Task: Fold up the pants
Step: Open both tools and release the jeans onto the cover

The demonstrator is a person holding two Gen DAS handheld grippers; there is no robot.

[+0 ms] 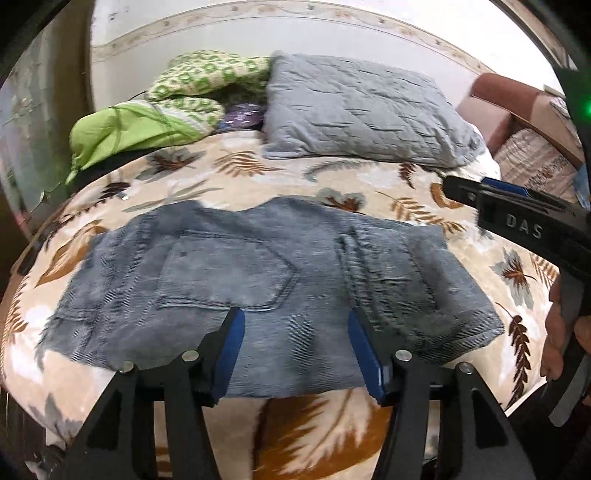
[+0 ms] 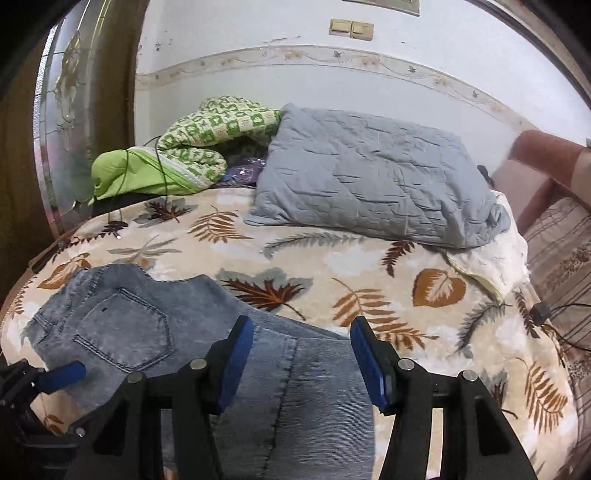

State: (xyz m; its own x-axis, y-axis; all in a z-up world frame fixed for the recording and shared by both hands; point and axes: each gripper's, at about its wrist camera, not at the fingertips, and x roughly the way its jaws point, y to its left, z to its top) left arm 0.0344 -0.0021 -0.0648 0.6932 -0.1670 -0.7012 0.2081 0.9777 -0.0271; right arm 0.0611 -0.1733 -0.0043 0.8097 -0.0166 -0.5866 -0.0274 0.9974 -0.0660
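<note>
The bed, covered by a cream plush blanket printed with brown and grey leaves point(image 1: 280, 177), carries all items. A quilted grey rectangular pillow point(image 1: 365, 110) lies at the far edge of the bed toward its right corner, against the white wall with a floral border strip point(image 1: 258, 18). Beside the pillow, at the far left corner, lies a crumpled green-and-cream patterned cloth bundle point(image 1: 177, 99); a small purple item between bundle and pillow is too obscured to identify. The folded faded grey-blue denim pants point(image 1: 258, 280) lie flat near the front edge of the bed, forming a compact rectangle with a stitched back pocket facing up on the left portion and a seam running along the right portion. A reddish-brown upholstered sofa point(image 1: 506, 107) stands off the right edge of the bed. The left gripper point(image 1: 295, 325), black with blue pads, hangs over the front edge of the pants; its jaws stand apart, with denim visible below the gap but no fabric pinched between the pads. The right gripper point(image 2: 301, 332), of the same construction, hangs over the right portion of the pants; its jaws also stand apart, and the pads appear clear of the fabric, though the view past them is blurred. In the left wrist view the right gripper enters from the right edge, with a person's hand point(image 1: 561, 332) on its handle. In the right wrist view one blue pad of the left gripper shows at the lower left, over the front edge of the pants.
</note>
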